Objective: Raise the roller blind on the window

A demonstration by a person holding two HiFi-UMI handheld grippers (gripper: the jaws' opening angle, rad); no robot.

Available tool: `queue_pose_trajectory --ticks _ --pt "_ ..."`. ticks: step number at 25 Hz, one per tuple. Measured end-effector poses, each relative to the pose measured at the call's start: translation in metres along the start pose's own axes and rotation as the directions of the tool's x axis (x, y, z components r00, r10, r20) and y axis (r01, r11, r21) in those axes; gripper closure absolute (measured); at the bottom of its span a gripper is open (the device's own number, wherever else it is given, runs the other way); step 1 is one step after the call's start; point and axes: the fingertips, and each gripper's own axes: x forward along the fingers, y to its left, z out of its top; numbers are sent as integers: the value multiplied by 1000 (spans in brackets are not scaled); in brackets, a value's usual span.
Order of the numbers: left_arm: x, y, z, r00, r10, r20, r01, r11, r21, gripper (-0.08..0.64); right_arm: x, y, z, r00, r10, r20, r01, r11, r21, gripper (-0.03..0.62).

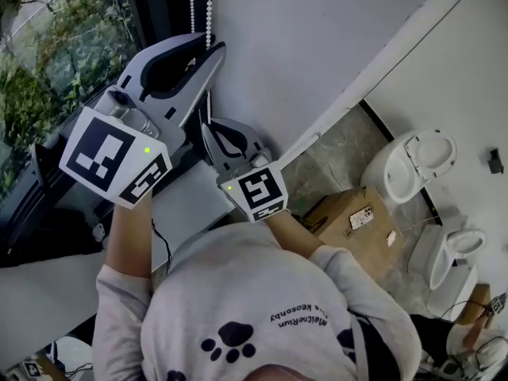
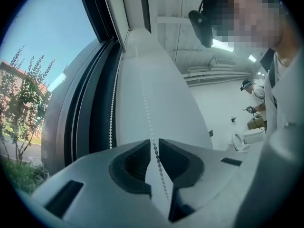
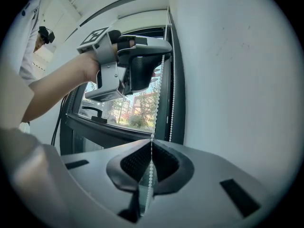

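Window is the landmark; the blind itself isn't in shot. Its bead chain hangs straight down the window's right edge. Left gripper is higher on that strand, jaws a crack apart around it. Right gripper is lower, clamped on it. Left probably bites next.

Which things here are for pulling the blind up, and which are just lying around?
For the job: bead chain, window, left hand-held gripper, right hand-held gripper.
Just lying about: cardboard box, toilet.
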Motion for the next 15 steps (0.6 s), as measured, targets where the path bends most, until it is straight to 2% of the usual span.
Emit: queue_pose_trajectory --ticks 5,8,10,15 --pt "1 1 -2 1000 -26 -7 26 998 -50 537 0 -2 -1 1000 -1 -2 1 1000 -8 581" --pt "1 1 -5 999 -24 -31 22 999 -43 540 -1 -3 -3 1000 2 -9 -2 1000 -11 581" --pt "-1 1 -13 998 -21 -60 19 999 -36 540 0 -2 -11 1000 6 -29 -6 1000 -11 581" --pt "-8 -4 -46 996 -20 -91 12 996 -88 541 0 4 -46 996 40 -79 -37 999 36 581"
